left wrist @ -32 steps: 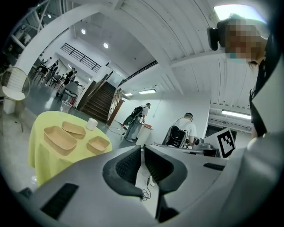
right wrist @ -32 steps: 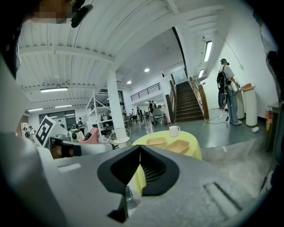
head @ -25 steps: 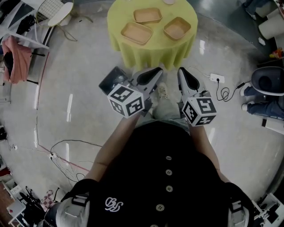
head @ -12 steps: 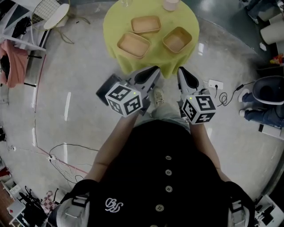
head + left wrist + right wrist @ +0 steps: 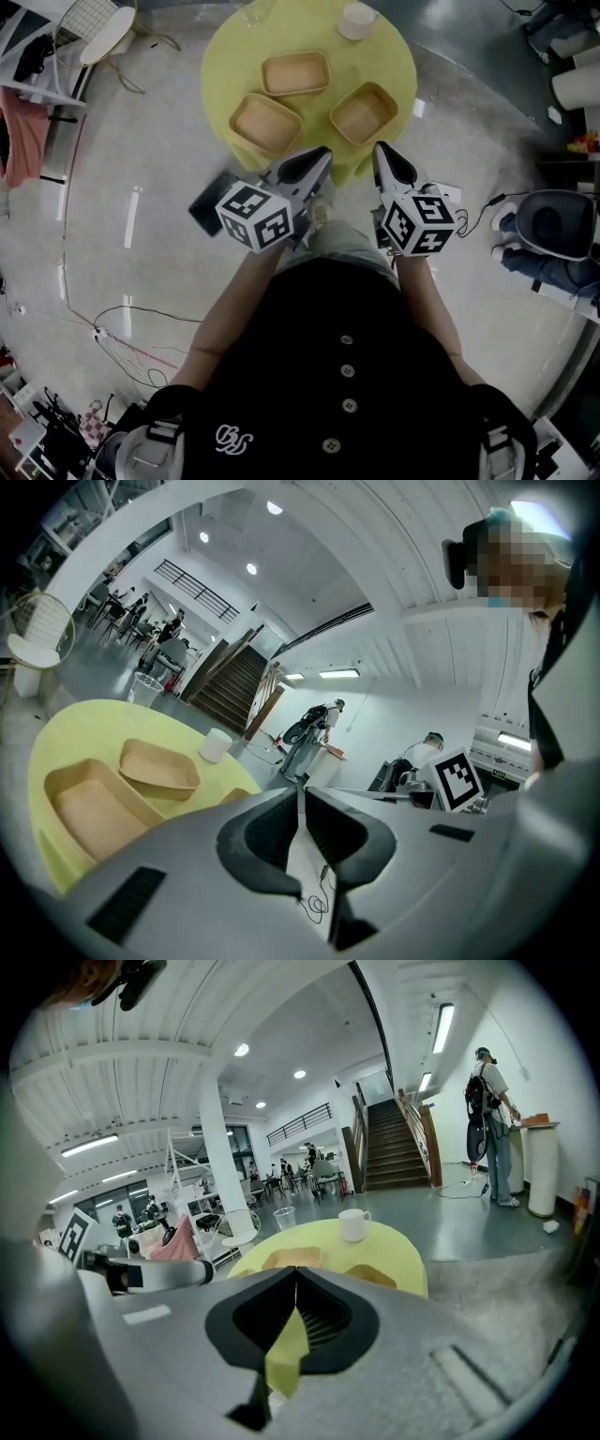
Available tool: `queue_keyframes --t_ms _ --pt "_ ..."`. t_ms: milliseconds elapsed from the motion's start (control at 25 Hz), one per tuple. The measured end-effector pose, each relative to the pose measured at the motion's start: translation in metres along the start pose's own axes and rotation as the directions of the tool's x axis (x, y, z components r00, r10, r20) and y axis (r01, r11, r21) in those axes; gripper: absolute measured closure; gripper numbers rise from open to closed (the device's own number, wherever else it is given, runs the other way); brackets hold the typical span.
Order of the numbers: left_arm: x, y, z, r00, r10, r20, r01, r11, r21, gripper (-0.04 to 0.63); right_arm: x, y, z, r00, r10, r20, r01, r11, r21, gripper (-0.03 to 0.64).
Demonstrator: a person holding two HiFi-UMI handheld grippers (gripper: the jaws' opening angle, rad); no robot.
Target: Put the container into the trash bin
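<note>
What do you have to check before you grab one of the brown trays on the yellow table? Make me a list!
1. Left gripper open? Not ok: jaws shut, nothing between them.
2. Right gripper open? Not ok: shut and empty too.
3. Brown containers empty? Ok: all three on the yellow table look empty.
4. Grippers over a container? Not ok: both are at the table's near edge, short of the containers.
5. White cup out of the way? Ok: it stands at the far edge, apart from the containers.
6. Trash bin ready? Cannot tell: a dark round bin stands on the floor to the right.
</note>
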State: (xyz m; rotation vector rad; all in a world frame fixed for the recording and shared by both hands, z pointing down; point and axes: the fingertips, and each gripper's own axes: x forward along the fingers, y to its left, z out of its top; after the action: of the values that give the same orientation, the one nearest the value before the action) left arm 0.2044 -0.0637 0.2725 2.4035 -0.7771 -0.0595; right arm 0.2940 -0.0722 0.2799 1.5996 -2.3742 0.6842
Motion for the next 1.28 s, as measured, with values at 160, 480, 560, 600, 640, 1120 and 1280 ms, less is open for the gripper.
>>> queue_keyframes --t_ms 160,480,560,600,640,1120,1280 --pt "0.021 0.011 -0.001 1.0 0.007 -0.018 -0.008 1.0 -0.028 0.563 0.016 -0.025 0.0 0.999 -0.016 -0.04 0.017 1.0 0.017 0.612" --pt "0.059 0.039 -0.012 0.997 0.032 -0.069 -0.037 0.997 -0.066 0.563 0.038 -0.064 -0.021 0.993 -0.034 -0.117 0.048 0.992 0.116 0.608" --pt "0.064 0.044 -0.015 0.997 0.04 -0.073 -0.045 0.996 -0.078 0.563 0.042 -0.072 -0.028 0.99 -0.043 -0.136 0.062 0.988 0.144 0.567" --pt "0.067 0.046 -0.017 0.996 0.042 -0.078 -0.049 0.995 -0.084 0.563 0.044 -0.075 -0.032 0.988 -0.047 -0.147 0.07 0.985 0.158 0.548" --pt "0.068 0.048 -0.019 0.996 0.044 -0.083 -0.051 0.995 -0.09 0.563 0.047 -0.077 -0.037 0.986 -0.051 -0.158 0.078 0.982 0.17 0.545" --pt "0.075 0.071 -0.053 0.987 0.077 -0.138 -0.1 0.982 -0.163 0.563 0.073 -0.105 -0.077 0.969 -0.068 -0.236 0.147 0.93 0.338 0.508" --pt "0.073 0.075 -0.06 0.985 0.088 -0.148 -0.115 0.977 -0.182 0.563 0.081 -0.111 -0.088 0.966 -0.067 -0.249 0.164 0.904 0.394 0.508"
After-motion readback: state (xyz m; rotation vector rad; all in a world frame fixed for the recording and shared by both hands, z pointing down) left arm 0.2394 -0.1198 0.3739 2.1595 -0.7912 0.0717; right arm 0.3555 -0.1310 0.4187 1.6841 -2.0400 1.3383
